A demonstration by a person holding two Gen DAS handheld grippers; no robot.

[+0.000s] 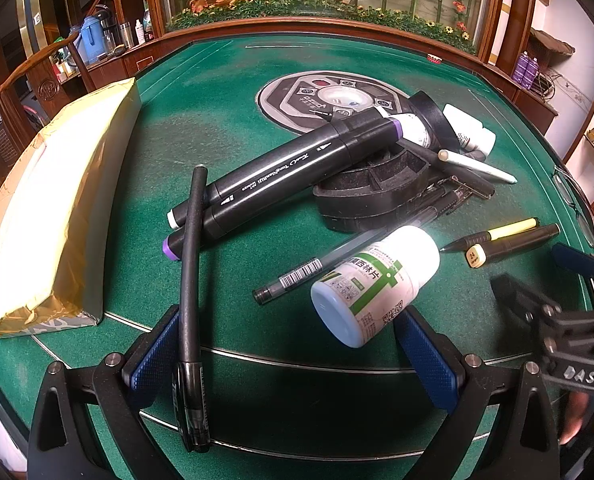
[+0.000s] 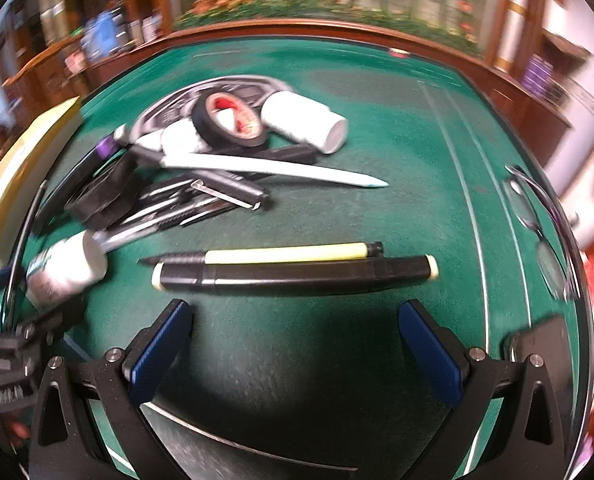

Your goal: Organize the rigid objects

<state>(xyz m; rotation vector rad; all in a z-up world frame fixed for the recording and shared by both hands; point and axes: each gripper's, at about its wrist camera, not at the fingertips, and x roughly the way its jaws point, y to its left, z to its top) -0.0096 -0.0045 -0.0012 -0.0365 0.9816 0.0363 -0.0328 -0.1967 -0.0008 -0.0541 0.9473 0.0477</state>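
Observation:
A pile of pens, markers and bottles lies on the green felt table [image 1: 225, 92]. My left gripper [image 1: 293, 340] is open; a thin black pen [image 1: 191, 264] runs past its left finger and a white medicine bottle [image 1: 377, 284] lies just ahead of its right finger. Two black markers [image 1: 289, 172] lean on a black organizer [image 1: 377, 196]. My right gripper [image 2: 297, 340] is open above bare felt, just short of a black marker [image 2: 297, 274] and a yellow pen [image 2: 281, 255]. The right gripper also shows in the left wrist view [image 1: 569, 304].
A gold-wrapped box [image 1: 45, 208] lies at the left. A black tape roll [image 2: 233, 122], a white bottle [image 2: 305, 120] and a white pen [image 2: 273, 170] lie further back. Glasses [image 2: 537, 224] sit near the right edge. A round centre panel [image 1: 329, 98] is set in the table.

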